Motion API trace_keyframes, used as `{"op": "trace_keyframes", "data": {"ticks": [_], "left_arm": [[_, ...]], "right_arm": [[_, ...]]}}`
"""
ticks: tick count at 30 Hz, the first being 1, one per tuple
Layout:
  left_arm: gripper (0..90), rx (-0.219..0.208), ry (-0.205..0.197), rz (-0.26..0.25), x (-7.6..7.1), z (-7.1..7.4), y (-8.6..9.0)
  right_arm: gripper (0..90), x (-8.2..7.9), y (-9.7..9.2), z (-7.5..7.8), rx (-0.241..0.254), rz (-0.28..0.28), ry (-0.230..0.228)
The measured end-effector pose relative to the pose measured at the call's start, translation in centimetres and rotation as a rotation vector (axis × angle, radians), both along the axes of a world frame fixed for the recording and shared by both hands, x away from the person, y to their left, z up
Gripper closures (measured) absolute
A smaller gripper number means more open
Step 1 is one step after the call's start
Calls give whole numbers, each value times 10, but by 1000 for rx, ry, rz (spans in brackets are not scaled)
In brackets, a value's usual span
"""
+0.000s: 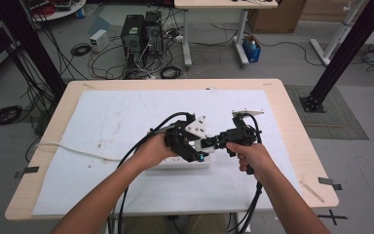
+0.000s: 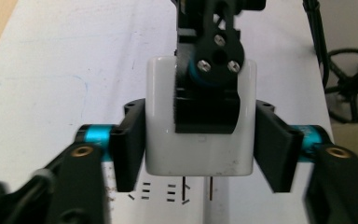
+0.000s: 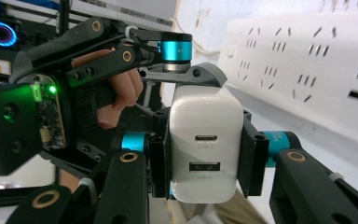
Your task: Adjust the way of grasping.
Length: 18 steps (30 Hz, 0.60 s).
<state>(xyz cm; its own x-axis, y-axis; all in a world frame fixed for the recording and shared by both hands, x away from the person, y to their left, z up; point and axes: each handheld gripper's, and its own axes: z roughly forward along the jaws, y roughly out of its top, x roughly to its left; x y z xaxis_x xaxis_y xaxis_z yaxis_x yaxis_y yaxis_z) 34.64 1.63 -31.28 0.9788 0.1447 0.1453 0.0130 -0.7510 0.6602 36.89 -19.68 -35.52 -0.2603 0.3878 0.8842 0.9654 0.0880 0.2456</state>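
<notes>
A white USB charger is clamped on both sides by the pads of my right gripper, its two ports facing that camera. In the left gripper view the charger hangs over a white power strip, with its two prongs showing just above the slots. My left gripper is open, its pads standing close along the charger's sides, and a right finger lies across the top. In the high view the left gripper and right gripper meet nose to nose above the power strip.
A white mat covers most of the wooden table. The strip's white cord runs off to the left. A thin wooden stick lies near the front right corner. Black cables trail from both grippers toward the front edge.
</notes>
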Motion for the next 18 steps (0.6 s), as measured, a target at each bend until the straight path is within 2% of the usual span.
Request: {"op": "trace_keyframes", "data": {"ticks": [1, 7, 11, 15, 18], "left_arm": [[251, 2, 5, 9, 1, 0, 2], [208, 51, 53, 56, 6, 2, 22], [208, 64, 87, 112, 11, 3, 43], [208, 101, 119, 160, 15, 5, 64], [208, 135, 147, 195, 19, 6, 79]], "right_arm": [[624, 1, -1, 0, -9, 7, -8], [624, 0, -8, 7, -127, 52, -181], [624, 0, -19, 14, -200, 29, -292], [624, -2, -26, 23, -315, 45, -395], [625, -5, -27, 29, -390, 64, -434]]}}
